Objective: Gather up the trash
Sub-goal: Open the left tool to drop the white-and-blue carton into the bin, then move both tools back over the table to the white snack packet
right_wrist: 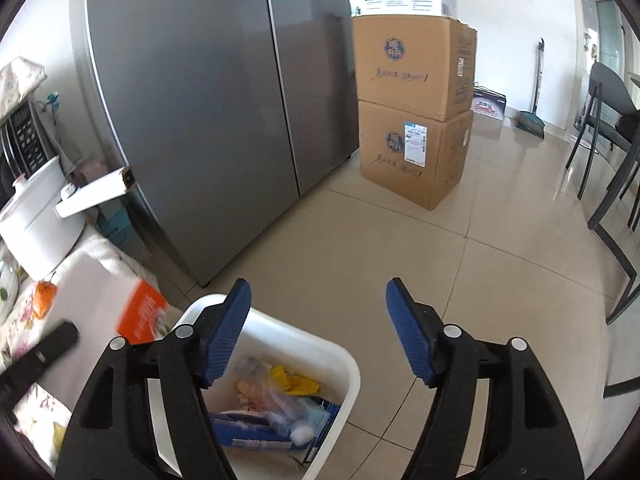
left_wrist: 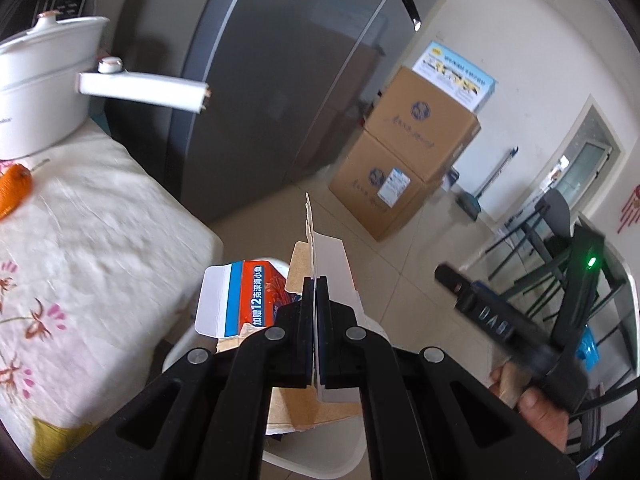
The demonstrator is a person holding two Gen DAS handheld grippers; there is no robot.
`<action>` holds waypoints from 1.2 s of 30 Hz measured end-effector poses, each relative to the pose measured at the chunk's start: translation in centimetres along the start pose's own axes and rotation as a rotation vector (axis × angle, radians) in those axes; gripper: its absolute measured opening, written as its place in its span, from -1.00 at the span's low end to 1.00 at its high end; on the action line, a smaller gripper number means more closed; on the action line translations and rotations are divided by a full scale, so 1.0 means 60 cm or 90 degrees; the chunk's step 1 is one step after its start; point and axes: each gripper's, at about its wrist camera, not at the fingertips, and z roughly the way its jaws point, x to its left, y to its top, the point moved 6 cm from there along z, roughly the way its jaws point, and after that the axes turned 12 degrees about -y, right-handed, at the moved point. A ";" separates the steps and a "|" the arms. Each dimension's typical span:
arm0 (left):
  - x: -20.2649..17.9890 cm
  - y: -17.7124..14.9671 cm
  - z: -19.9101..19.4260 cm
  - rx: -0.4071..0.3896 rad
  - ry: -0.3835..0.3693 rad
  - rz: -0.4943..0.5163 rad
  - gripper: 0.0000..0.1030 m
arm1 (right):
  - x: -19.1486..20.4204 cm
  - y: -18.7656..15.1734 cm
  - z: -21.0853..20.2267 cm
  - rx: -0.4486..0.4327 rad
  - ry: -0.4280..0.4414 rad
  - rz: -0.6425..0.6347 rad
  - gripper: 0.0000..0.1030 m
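My left gripper [left_wrist: 316, 284] is shut on a flattened carton [left_wrist: 248, 300], white with an orange and blue printed face, held edge-on over the white trash bin [left_wrist: 320, 464]. In the right wrist view the carton [right_wrist: 140, 316] shows blurred at the left, beside the bin [right_wrist: 320, 348]. The bin holds a yellow wrapper [right_wrist: 294, 382], blue packaging [right_wrist: 256, 432] and clear plastic. My right gripper [right_wrist: 318, 292] stands open above the bin's far rim, with nothing between its blue pads [right_wrist: 224, 332]. A hand [left_wrist: 536, 412] holds it at the right of the left wrist view.
A table with a floral cloth [left_wrist: 100, 240] stands left of the bin, bearing a white pot [left_wrist: 40, 80] and an orange item [left_wrist: 14, 190]. A grey fridge [right_wrist: 208, 120] and two stacked cardboard boxes [right_wrist: 412, 120] stand behind. Dark chairs [right_wrist: 612, 140] stand at the right on tiled floor.
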 end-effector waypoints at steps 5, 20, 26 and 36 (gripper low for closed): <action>-0.008 -0.014 0.019 0.020 -0.013 -0.002 -0.98 | -0.012 0.009 -0.006 -0.017 -0.020 0.008 0.45; -0.015 -0.019 0.011 0.020 0.023 0.053 0.00 | -0.010 0.023 -0.022 -0.062 -0.072 -0.005 0.80; 0.024 0.000 -0.027 -0.007 0.058 0.027 0.10 | 0.037 0.021 -0.037 -0.077 -0.060 -0.038 0.83; 0.106 0.026 -0.097 -0.051 0.125 -0.028 0.34 | 0.139 0.002 -0.061 -0.087 -0.032 -0.119 0.86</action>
